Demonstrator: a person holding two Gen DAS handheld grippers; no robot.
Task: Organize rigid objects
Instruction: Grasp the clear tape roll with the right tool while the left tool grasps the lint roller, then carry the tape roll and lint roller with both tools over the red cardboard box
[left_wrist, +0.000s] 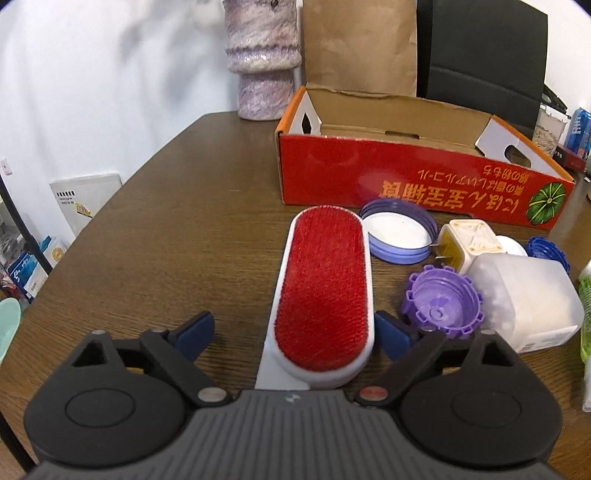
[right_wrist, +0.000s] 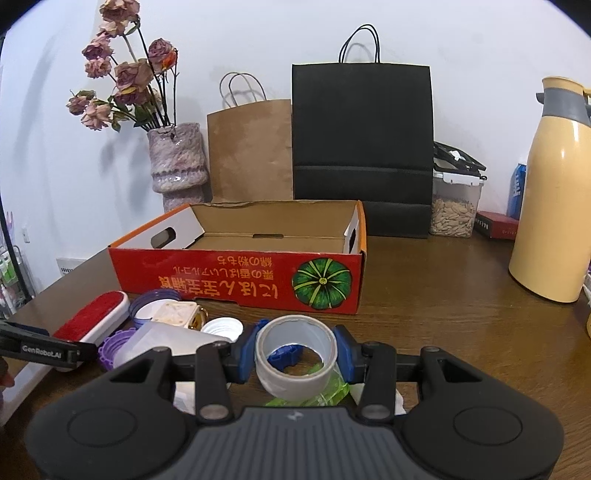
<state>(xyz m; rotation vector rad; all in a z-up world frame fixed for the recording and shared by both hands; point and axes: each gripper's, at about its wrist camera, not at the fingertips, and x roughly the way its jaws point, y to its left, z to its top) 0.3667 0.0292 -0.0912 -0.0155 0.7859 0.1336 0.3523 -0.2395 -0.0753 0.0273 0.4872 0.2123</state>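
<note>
An open red cardboard box (left_wrist: 406, 173) stands at the back of the wooden table; it also shows in the right wrist view (right_wrist: 236, 277), empty inside. My left gripper (left_wrist: 295, 332) is open, its blue fingers either side of a red lint brush (left_wrist: 325, 288) with a white body that lies on the table. My right gripper (right_wrist: 295, 354) is shut on a roll of grey tape (right_wrist: 295, 354), held above the clutter. In front of the box lie a blue-rimmed lid (left_wrist: 399, 236), a purple cap (left_wrist: 443, 302), a white plug adapter (left_wrist: 469, 243) and a frosted plastic container (left_wrist: 528, 302).
A purple vase (right_wrist: 177, 162) with dried roses, a brown paper bag (right_wrist: 251, 155) and a black bag (right_wrist: 362, 147) stand behind the box. A yellow thermos (right_wrist: 550, 221) and a seed container (right_wrist: 454, 206) stand at the right. A green item (right_wrist: 325, 391) lies under the tape.
</note>
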